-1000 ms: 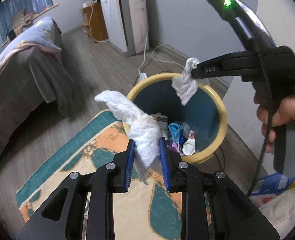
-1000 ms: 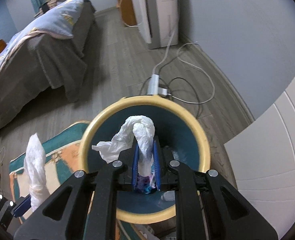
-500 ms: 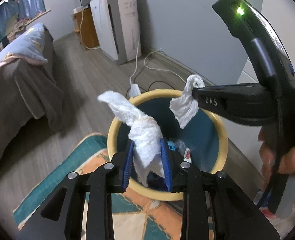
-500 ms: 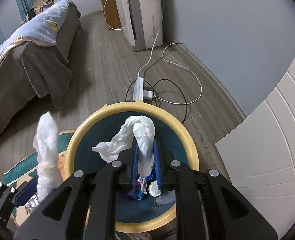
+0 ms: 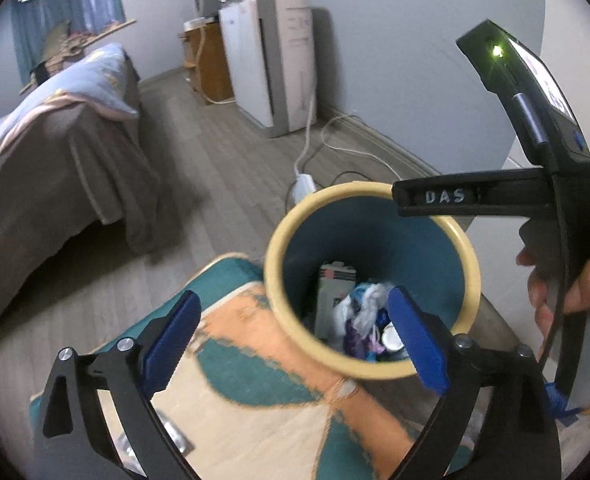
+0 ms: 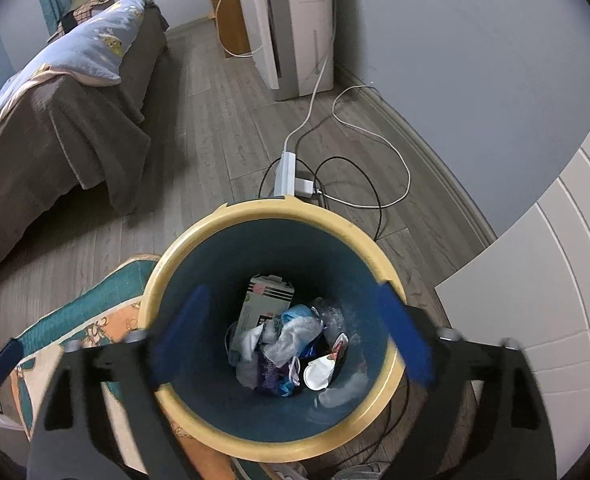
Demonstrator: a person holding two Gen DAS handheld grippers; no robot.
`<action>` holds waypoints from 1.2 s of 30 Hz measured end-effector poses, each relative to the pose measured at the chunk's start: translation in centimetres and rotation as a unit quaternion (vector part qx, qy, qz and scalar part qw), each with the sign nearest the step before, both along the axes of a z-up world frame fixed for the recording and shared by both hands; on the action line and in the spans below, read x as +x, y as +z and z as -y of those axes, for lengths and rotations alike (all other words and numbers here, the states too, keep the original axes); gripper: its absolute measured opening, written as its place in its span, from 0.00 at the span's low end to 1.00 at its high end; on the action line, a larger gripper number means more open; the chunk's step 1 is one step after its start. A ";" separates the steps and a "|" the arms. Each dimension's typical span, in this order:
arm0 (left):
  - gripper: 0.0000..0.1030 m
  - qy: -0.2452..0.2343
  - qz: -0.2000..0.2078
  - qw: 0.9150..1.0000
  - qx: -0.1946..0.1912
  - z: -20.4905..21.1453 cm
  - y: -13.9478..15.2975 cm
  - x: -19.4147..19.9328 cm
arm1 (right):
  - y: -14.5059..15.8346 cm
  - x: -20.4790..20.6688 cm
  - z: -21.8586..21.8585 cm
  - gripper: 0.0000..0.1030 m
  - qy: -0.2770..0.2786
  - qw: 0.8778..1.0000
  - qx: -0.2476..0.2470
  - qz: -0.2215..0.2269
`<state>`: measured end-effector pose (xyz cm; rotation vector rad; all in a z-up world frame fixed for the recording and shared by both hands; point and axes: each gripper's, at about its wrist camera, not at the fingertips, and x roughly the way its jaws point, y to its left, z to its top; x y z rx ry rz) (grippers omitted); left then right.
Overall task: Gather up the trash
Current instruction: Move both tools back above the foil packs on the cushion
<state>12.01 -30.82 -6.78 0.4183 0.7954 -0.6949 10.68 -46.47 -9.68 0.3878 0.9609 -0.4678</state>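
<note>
The bin [image 6: 271, 206], yellow-rimmed and teal inside, stands on the floor right under both grippers. Crumpled white tissues [image 6: 291, 336] lie in it among a box [image 6: 267, 300] and wrappers. My right gripper [image 6: 291, 300] hangs over the mouth, jaws opening wide and blurred, nothing between them. In the left wrist view the bin [image 5: 273, 280] sits just beyond my left gripper [image 5: 291, 312], whose jaws are also opening with nothing in them. The tissues [image 5: 359, 308] show inside. One of the right gripper's fingers [image 5: 435, 198] reaches over the far rim, held by a hand [image 5: 575, 292].
A patterned teal and orange rug [image 5: 263, 392] lies beside the bin. Behind it are a power strip [image 6: 287, 174] with loose cables, a white appliance [image 6: 295, 28], and a bed [image 6: 55, 120] with a brown blanket at left. A white panelled cabinet [image 6: 535, 300] stands at right.
Both grippers opened wide and let go of their white tissues, which dropped into the bin. The left gripper moved in closer to the bin.
</note>
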 end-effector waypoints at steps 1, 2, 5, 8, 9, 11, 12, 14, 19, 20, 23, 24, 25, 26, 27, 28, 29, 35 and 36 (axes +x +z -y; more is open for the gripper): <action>0.92 0.007 0.000 1.000 0.001 -0.8 0.0 -0.1 | 0.1 0.0 -0.3 0.94 0.005 1.000 0.000 0.001; 0.92 0.016 0.001 1.000 0.002 -1.8 0.1 -0.2 | 0.2 0.1 -0.5 0.94 0.010 1.000 -0.001 0.001; 0.93 0.043 -0.001 0.999 0.003 -4.4 0.4 -0.3 | 0.4 0.2 -1.3 0.94 0.026 1.000 -0.008 -0.004; 0.94 0.074 -0.011 0.997 -0.002 -7.8 0.5 -0.3 | 0.7 0.3 -2.3 0.94 0.040 0.999 -0.013 -0.007; 0.94 0.089 -0.011 0.996 0.004 -9.3 0.5 -0.3 | 0.9 0.4 -2.7 0.94 0.046 0.999 -0.012 -0.004; 0.94 0.106 -0.008 0.994 0.014 -11.2 0.5 -0.4 | 1.4 0.5 -3.9 0.94 0.058 0.998 -0.020 0.000; 0.94 0.116 -0.006 0.993 0.019 -12.3 0.5 -0.5 | 1.6 0.5 -4.4 0.94 0.065 0.998 -0.025 0.000; 0.94 0.135 -0.004 0.991 0.021 -14.3 0.5 -0.8 | 1.8 0.7 -6.0 0.94 0.076 0.997 -0.034 -0.002; 0.94 0.176 -0.017 0.984 0.029 -18.9 0.1 -1.9 | 1.7 1.5 -10.3 0.94 0.108 0.994 -0.028 -0.006; 0.94 0.184 -0.022 0.982 0.029 -19.5 0.0 -2.0 | 1.8 1.7 -11.8 0.94 0.121 0.992 -0.033 -0.003; 0.94 0.208 -0.038 0.977 0.025 -21.4 -0.8 -2.2 | 1.4 2.2 -15.0 0.94 0.159 0.987 -0.023 -0.002; 0.94 0.216 -0.045 0.975 0.027 -21.9 -1.3 -2.2 | 1.0 2.5 -16.3 0.94 0.177 0.984 -0.016 -0.010; 0.94 0.225 -0.055 0.972 0.028 -22.4 -1.8 -2.2 | 0.5 2.8 -17.3 0.94 0.190 0.982 -0.012 -0.019; 0.94 0.231 -0.063 0.971 0.027 -22.7 -2.2 -2.3 | -0.2 3.0 -18.6 0.94 0.206 0.978 -0.011 -0.033; 0.94 0.236 -0.073 0.969 0.026 -23.1 -2.7 -2.3 | -0.5 3.2 -19.3 0.94 0.215 0.976 -0.010 -0.041; 0.94 0.241 -0.080 0.967 0.029 -23.4 -3.2 -2.3 | -0.9 3.2 -20.0 0.94 0.224 0.973 -0.011 -0.048; 0.94 0.245 -0.084 0.965 0.033 -23.6 -3.6 -2.4 | -1.3 3.4 -20.9 0.94 0.234 0.971 -0.013 -0.056; 0.94 0.237 -0.090 0.966 0.057 -24.0 -5.1 -2.9 | -2.1 3.4 -23.0 0.94 0.265 0.962 -0.004 -0.070; 0.94 0.234 -0.094 0.966 0.061 -24.1 -5.4 -2.9 | -2.2 3.3 -23.2 0.94 0.269 0.961 0.000 -0.070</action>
